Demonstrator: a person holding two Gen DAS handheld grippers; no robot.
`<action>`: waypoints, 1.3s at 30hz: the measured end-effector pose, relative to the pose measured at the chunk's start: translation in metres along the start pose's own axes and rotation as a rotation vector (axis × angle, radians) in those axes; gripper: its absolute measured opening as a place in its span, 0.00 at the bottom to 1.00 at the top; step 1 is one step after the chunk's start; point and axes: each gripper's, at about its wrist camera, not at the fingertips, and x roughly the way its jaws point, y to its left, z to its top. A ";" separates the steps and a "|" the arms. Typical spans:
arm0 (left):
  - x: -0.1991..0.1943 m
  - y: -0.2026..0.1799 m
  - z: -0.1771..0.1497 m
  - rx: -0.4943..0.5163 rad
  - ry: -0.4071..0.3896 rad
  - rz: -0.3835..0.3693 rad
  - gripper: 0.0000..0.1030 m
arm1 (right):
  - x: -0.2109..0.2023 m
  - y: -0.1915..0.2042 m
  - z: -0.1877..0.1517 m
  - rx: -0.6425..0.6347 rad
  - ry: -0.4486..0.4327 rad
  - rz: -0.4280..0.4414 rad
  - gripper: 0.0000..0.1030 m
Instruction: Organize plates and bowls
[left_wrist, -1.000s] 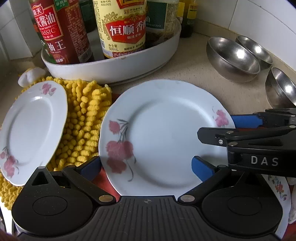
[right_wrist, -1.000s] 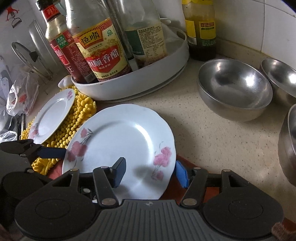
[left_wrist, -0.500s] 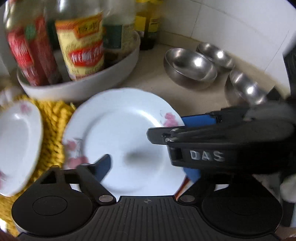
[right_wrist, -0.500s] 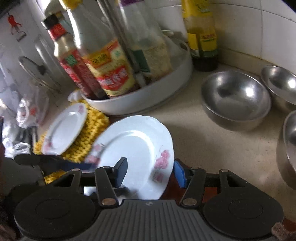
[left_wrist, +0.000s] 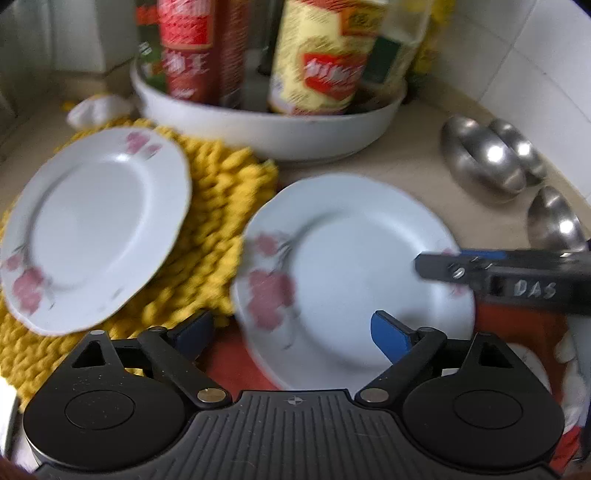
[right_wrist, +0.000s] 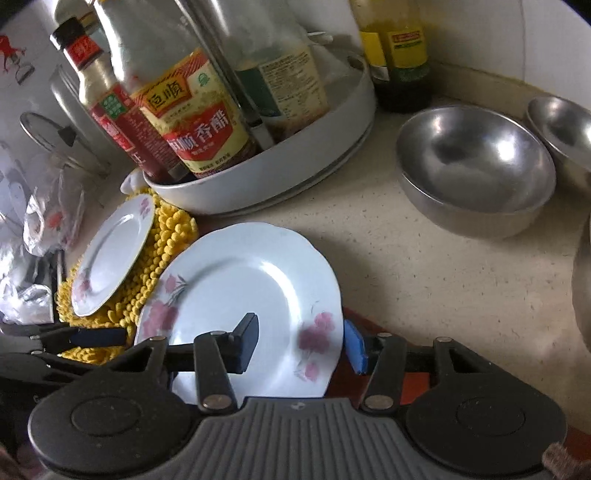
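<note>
A: Where is the plate we're after?

B: The near flowered plate (right_wrist: 236, 288) lies on the worktop (right_wrist: 424, 266), its near edge over a red mat (left_wrist: 517, 325). The second flowered plate (left_wrist: 92, 221) sits just beside it on a yellow chenille mat (left_wrist: 221, 206). The steel bowls (right_wrist: 472, 166) stand well apart, to the right.

A: And the grippers?

B: The right gripper (right_wrist: 299, 343) straddles the near plate's right rim, with the dark finger over the face and the blue pad just outside the edge. I cannot tell whether the pads actually press on it. The left gripper (left_wrist: 291, 332) is spread wide over the plate's near-left rim and holds nothing.

A: How would it handle?

B: It looks like glazed ceramic, so I'd judge it stiff, fairly heavy for a one-sided pinch, slick and breakable. The rim is the only place to hold it, since the face is too broad. One finger belongs above the lip and one below, well in from the scalloped edge.

A: Risks?

B: It could pivot or slip out of a shallow bite and chip on the worktop or the other plate.
</note>
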 end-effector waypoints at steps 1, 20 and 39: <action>0.000 -0.003 0.002 0.010 0.002 -0.023 0.91 | 0.000 0.000 0.000 0.004 0.003 0.004 0.46; 0.020 -0.014 0.001 0.065 -0.003 -0.010 0.91 | -0.016 -0.006 -0.003 0.021 0.005 -0.002 0.46; -0.036 -0.057 -0.026 0.157 -0.055 -0.061 0.92 | -0.091 -0.001 -0.032 0.076 -0.023 -0.010 0.46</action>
